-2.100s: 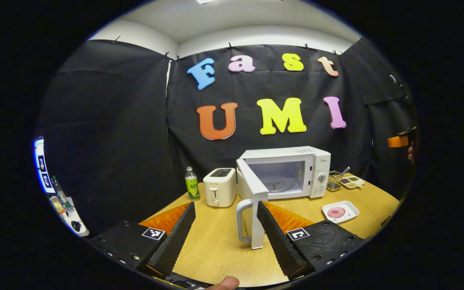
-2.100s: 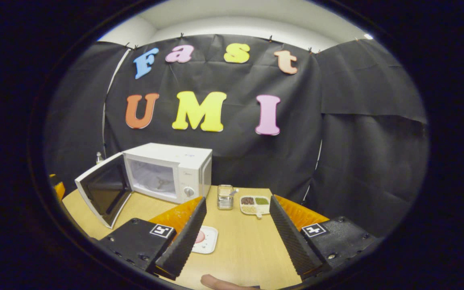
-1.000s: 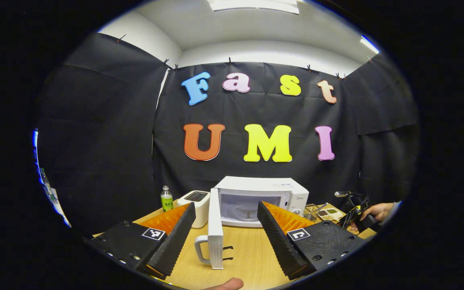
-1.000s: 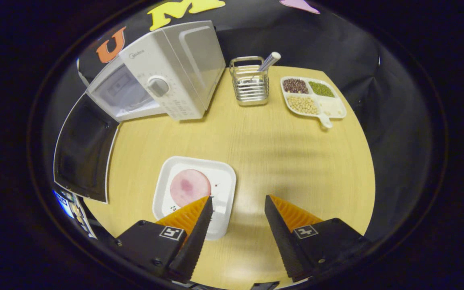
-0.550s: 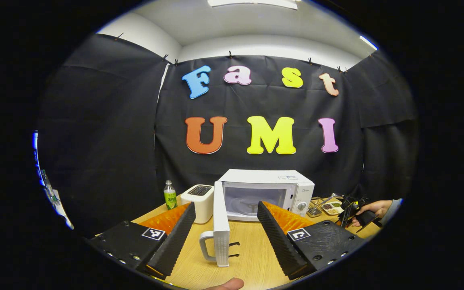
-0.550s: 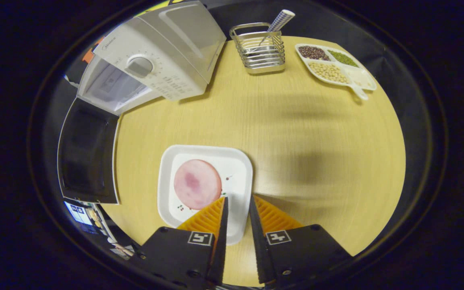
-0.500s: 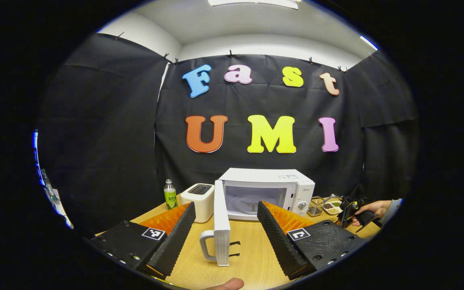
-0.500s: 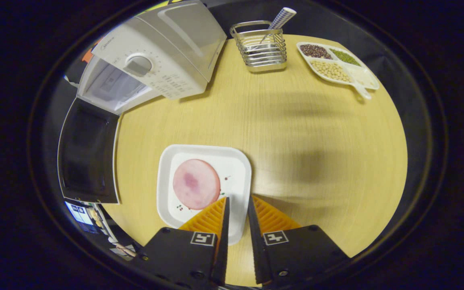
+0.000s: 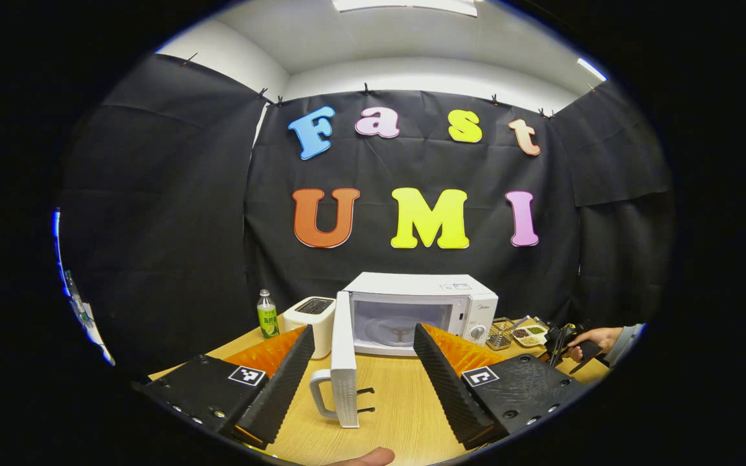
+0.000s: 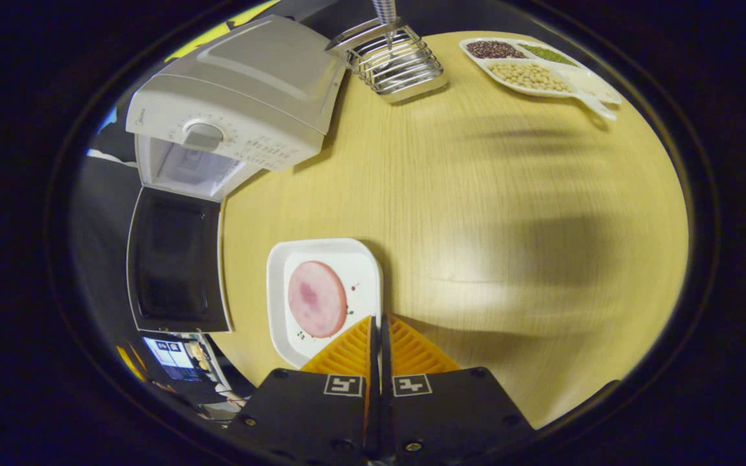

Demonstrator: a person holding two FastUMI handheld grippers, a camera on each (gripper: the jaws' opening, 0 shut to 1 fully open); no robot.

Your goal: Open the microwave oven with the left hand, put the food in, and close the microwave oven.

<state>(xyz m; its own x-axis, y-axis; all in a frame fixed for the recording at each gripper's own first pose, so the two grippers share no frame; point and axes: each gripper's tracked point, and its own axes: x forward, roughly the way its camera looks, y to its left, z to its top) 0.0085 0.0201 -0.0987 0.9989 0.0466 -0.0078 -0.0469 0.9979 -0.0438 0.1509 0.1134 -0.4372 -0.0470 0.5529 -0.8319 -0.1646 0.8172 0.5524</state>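
Pink ham slice (image 10: 316, 298) on white plate (image 10: 280, 265)

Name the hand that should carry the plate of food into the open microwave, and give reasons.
Right. The right gripper is shut on the rim of the square white plate holding the pink round slice. The left gripper is open and empty, facing the white microwave's open door.

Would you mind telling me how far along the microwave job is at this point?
Done: the microwave door stands wide open. In hand: the right gripper is shut on the rim of the white plate carrying the pink food slice, with the plate apparently on the table. The left gripper is open, holding nothing. Left: carry the plate inside, then close the door.
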